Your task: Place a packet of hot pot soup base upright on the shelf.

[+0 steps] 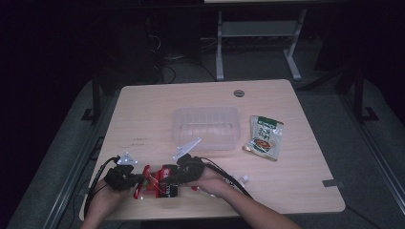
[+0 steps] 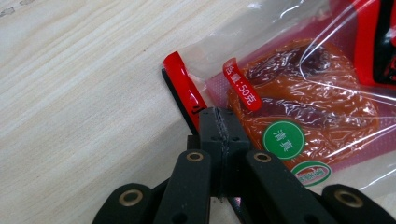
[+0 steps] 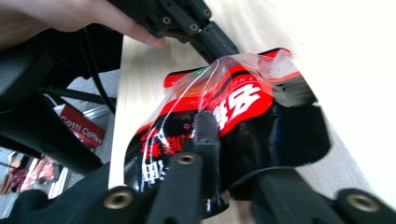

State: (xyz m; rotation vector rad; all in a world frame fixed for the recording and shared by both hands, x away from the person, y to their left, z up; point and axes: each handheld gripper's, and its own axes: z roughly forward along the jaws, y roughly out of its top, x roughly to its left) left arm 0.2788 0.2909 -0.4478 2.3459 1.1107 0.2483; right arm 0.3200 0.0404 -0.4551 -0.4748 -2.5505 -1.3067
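Wooden table (image 1: 143,109), near edge: red snack packet (image 1: 160,181) clamped at both ends.
Left gripper (image 1: 138,180) pinched its corner; right gripper (image 1: 169,177) gripped the opposite end. Lift evenly to avoid tearing.

The high view is dim with black surroundings, while both gripper views are bright, the right one's edge overexposed and blurred.

two snack packets (image 1: 157,181), one clear tub (image 1: 206,128)
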